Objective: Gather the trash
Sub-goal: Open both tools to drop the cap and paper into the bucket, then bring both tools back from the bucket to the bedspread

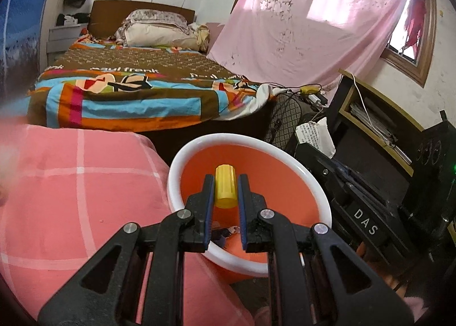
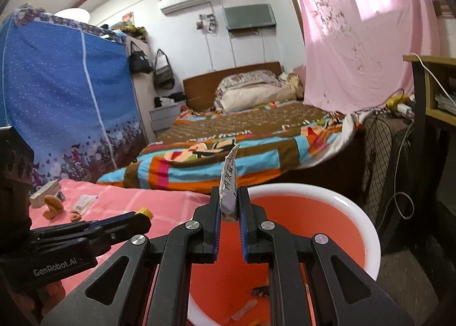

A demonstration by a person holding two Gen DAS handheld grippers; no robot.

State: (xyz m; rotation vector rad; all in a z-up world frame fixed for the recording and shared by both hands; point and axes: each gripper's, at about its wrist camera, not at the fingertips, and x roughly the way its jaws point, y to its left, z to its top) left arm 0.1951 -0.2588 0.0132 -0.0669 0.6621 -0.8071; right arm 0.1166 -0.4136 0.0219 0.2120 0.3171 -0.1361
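My left gripper (image 1: 225, 183) is shut on a yellow plastic cap (image 1: 225, 189) and holds it over the orange bin with a white rim (image 1: 182, 155). From the right wrist view the left gripper (image 2: 144, 216) reaches in from the left with the yellow cap (image 2: 144, 211) at its tip. My right gripper (image 2: 228, 193) is shut on a printed white paper scrap (image 2: 229, 183) that stands up between its pads, above the near rim of the same bin (image 2: 367, 229). Small bits of trash (image 2: 245, 307) lie on the bin's bottom. In the left wrist view the paper scrap (image 1: 315, 135) shows at right.
A pink checked cloth (image 2: 119, 203) covers the surface left of the bin, with a small box (image 2: 42, 196), a tube (image 2: 84, 203) and orange bits (image 2: 54, 205) on it. Behind stands a bed with a colourful blanket (image 1: 136, 92). A fan (image 2: 384, 160), cables and a black shelf (image 1: 379, 126) crowd the right.
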